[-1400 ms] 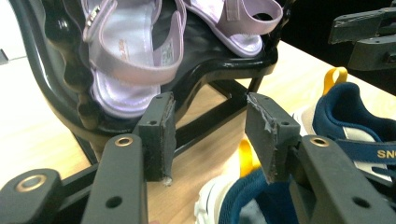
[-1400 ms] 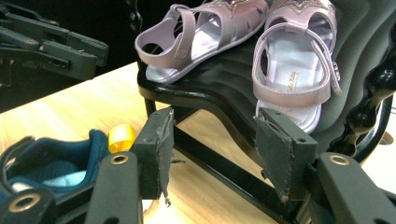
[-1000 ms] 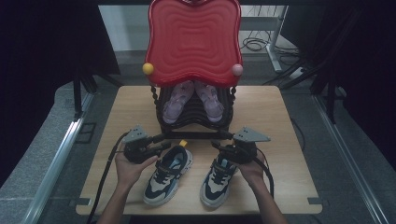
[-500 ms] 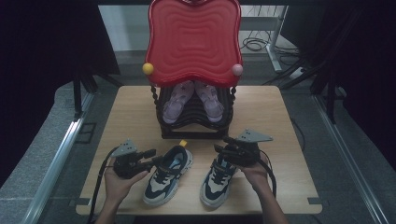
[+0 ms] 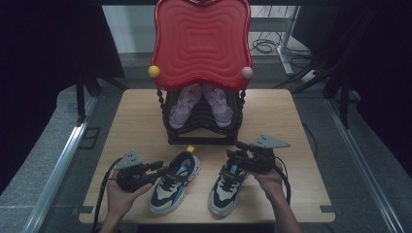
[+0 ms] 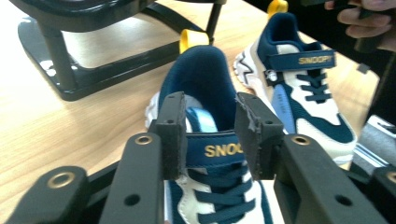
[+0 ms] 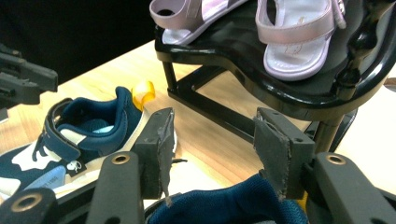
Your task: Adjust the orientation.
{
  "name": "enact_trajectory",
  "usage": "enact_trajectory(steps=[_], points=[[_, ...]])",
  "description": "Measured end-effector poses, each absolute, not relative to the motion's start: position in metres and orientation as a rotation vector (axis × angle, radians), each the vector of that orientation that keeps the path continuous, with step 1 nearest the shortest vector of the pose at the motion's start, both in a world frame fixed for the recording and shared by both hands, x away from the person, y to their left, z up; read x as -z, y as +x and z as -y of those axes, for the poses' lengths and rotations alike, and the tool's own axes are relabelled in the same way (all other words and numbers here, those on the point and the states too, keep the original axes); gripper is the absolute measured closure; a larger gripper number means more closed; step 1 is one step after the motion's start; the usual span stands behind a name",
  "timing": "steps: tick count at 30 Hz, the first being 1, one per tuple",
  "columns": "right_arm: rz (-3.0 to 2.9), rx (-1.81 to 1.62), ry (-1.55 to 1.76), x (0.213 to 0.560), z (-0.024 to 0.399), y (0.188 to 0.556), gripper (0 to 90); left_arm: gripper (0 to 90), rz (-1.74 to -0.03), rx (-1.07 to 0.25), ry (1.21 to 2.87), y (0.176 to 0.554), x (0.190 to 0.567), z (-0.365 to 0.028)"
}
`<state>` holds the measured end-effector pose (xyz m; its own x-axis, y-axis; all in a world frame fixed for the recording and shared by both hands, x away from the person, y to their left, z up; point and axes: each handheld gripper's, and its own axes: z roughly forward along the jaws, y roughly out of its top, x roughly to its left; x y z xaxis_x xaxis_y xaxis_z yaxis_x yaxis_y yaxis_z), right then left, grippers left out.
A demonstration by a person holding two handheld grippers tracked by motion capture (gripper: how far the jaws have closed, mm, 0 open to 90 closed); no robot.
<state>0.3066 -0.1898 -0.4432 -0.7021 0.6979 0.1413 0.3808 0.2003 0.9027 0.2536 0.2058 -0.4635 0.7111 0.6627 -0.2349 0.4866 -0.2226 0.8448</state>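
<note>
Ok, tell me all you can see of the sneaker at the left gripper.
The left sneaker is navy and cream, with dark laces, a navy strap lettered in gold, a light blue insole and a yellow heel loop. It stands upright on the wooden table, heel toward the black rack, beside its twin. The left gripper has just been closing; its pads flank the strap and tongue, contact unclear.

Left gripper [image 5: 158,168] drew back beside left sneaker [image 5: 174,182] (jaws closing)
</note>
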Motion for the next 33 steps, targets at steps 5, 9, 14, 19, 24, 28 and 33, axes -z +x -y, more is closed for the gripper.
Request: enact_trajectory(steps=[5, 9, 14, 19, 24, 28, 33], points=[[-2.161, -1.503, 1.043, 0.444, 0.193, 0.308, 48.1, 75.4, -0.866, -0.184, 1.899, 0.246, 0.462, -0.202], [-2.154, -1.498, 1.034, 0.443, 0.195, 0.306, 48.1, 86.3, -0.852, -0.192, 1.907, 0.240, 0.461, -0.194], [-2.132, -1.494, 1.035, 0.439, 0.199, 0.306, 48.1, 89.9, -0.821, -0.161, 1.955, 0.235, 0.464, -0.178], [-2.120, -1.492, 1.049, 0.439, 0.203, 0.307, 48.1, 90.0, -0.814, -0.134, 2.008, 0.232, 0.472, -0.167], [-2.116, -1.489, 1.066, 0.440, 0.205, 0.307, 48.1, 90.0, -0.835, -0.101, 2.079, 0.226, 0.486, -0.155], [-2.118, -1.484, 1.064, 0.441, 0.204, 0.307, 48.0, 90.0, -0.850, -0.087, 2.108, 0.225, 0.495, -0.149], [-2.127, -1.472, 1.066, 0.443, 0.203, 0.308, 47.9, 90.0, -0.845, -0.089, 2.148, 0.223, 0.503, -0.143]])
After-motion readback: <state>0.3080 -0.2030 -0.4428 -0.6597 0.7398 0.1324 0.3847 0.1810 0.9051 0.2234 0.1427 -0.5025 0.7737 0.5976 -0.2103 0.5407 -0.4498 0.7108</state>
